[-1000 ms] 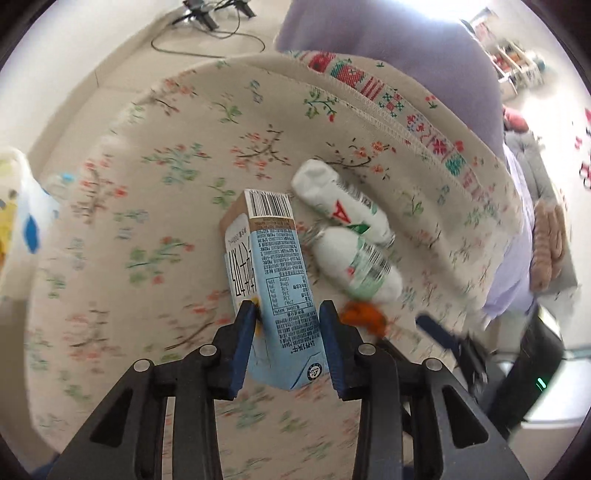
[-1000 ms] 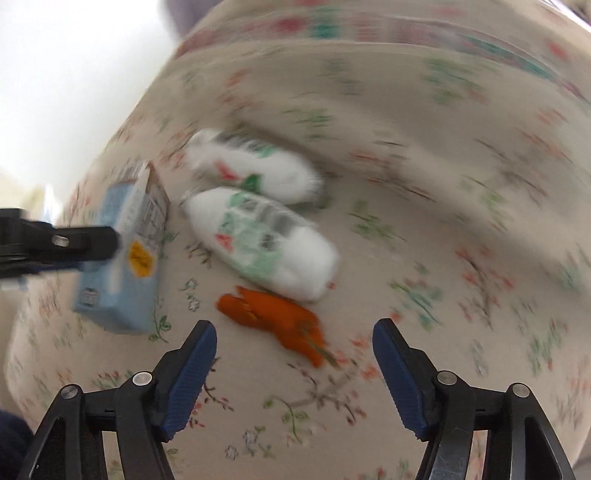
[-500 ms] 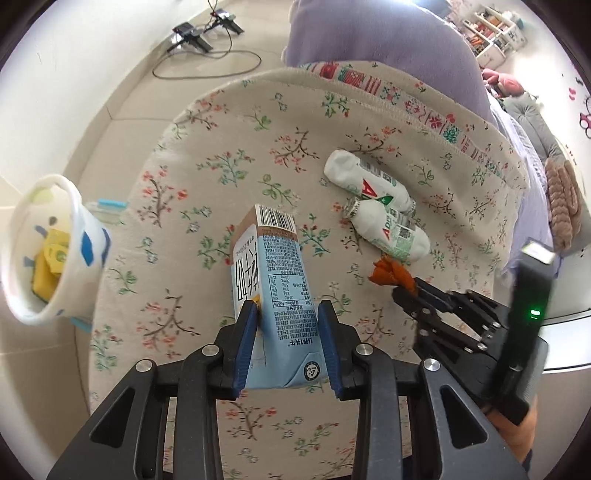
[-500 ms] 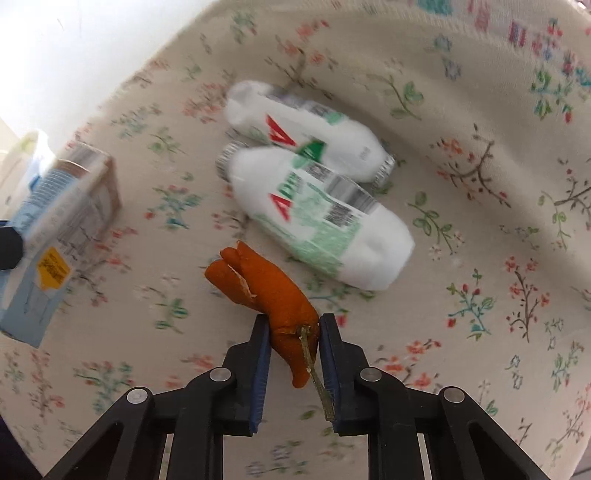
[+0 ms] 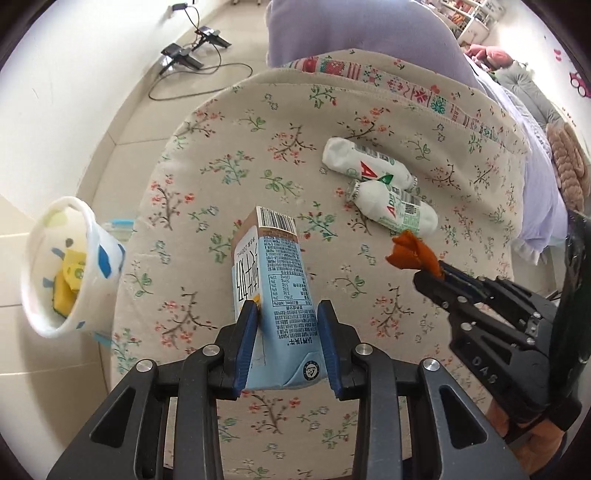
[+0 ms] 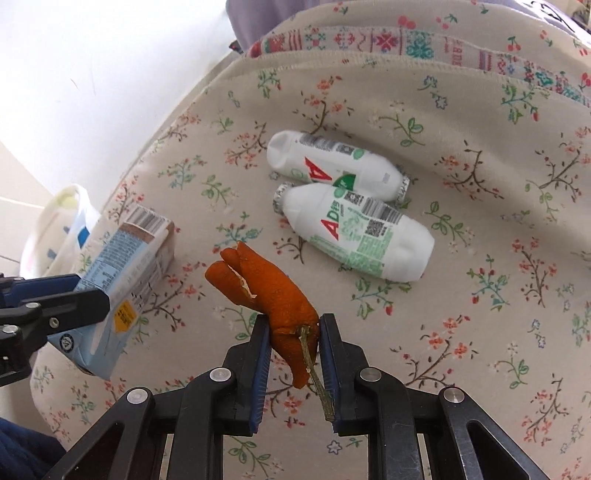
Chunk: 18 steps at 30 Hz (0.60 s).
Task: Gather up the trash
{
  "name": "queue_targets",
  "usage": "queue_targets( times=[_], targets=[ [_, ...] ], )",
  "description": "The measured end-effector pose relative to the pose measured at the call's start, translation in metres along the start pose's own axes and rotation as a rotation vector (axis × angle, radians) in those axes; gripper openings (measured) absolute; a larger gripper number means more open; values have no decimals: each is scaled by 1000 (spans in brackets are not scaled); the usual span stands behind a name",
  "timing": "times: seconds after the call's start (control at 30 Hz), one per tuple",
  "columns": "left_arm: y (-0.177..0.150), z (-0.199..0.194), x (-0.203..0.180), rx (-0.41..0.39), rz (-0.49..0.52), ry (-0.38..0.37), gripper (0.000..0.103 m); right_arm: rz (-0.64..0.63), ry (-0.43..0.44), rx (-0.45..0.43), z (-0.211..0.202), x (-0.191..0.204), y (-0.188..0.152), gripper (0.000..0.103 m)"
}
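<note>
The left claw is clamped on a light blue milk carton, its two blue pads pressing the carton's long sides near the lower end; the barcoded top of the carton points away from the claw, out over the desk with its flowered cloth. The carton looks lifted clear of the cloth, though the contact underneath is hidden. Off to the left of this claw, beyond the desk's edge, a white bin bag gapes open with yellow scraps inside.

The right claw is pinched shut on a strip of orange peel, which carries a thin greenish stem; the peel's free end juts forward and to the left past the fingertips, and it appears held above the cloth. In the left wrist view the same peel pokes from the tip of the right claw, to the right of the carton.

Ahead of both claws two white yogurt bottles lie on their sides, touching each other: the nearer bottle just beyond the peel, and the farther bottle behind it. A purple cushion sits past the desk's far edge
</note>
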<state>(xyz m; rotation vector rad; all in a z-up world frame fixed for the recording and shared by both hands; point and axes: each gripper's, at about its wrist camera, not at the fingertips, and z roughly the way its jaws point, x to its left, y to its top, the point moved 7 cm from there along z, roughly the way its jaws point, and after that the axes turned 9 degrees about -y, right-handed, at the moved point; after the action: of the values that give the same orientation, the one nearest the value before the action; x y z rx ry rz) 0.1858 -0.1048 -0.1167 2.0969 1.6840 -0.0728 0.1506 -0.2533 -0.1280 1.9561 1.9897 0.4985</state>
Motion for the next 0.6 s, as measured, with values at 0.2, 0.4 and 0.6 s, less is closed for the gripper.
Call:
queue_targets(
  times=[0.2,0.4,0.6],
  targets=[
    [1,-13,11,-30,7,13,35,5,11,-15,-1,3,7,23],
    [2,-26,29,-60,0,36,35,-25,41,-40,-11,15,6,23],
    [1,-34,46,-68,-12,24,35,-51,31,-29,-9,31,0,23]
  ],
)
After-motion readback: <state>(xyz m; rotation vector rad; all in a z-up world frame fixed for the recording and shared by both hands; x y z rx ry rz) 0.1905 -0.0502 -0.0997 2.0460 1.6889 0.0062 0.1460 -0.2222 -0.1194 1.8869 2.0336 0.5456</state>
